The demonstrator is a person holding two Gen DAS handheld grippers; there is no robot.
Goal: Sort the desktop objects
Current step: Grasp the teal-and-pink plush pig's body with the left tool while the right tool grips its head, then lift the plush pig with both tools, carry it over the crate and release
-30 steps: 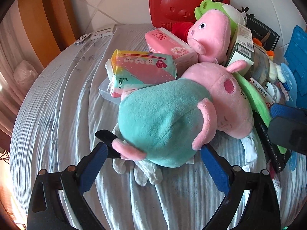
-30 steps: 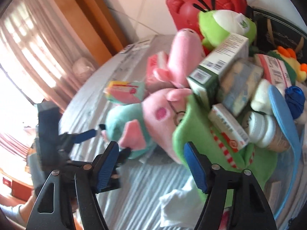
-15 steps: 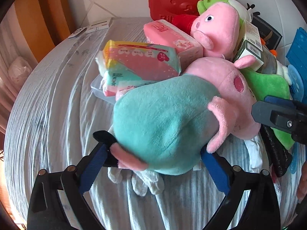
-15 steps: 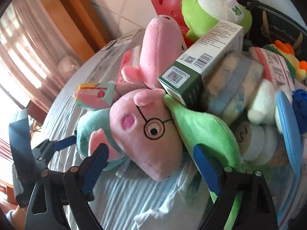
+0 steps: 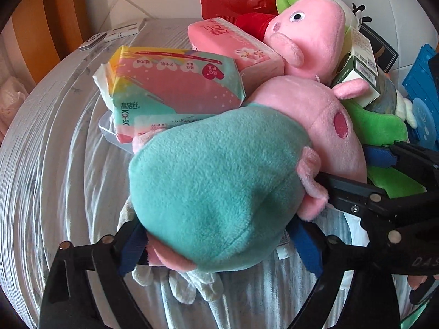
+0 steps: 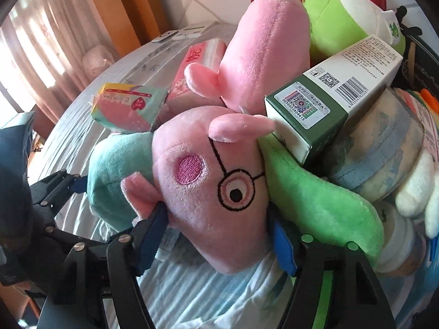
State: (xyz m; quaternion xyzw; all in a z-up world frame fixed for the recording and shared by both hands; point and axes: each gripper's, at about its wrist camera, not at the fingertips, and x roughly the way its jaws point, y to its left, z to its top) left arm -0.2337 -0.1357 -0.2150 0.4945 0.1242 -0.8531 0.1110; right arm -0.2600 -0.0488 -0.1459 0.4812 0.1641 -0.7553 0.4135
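Left wrist view: the left gripper [image 5: 219, 244] is closing, its fingers [image 5: 131, 244] apart around the teal body of the pig plush [image 5: 214, 186], the pads at its sides. Right wrist view: the right gripper [image 6: 219, 235] is closing around the plush's pink head [image 6: 208, 189], the green plush [image 6: 318, 200] beside its right finger.
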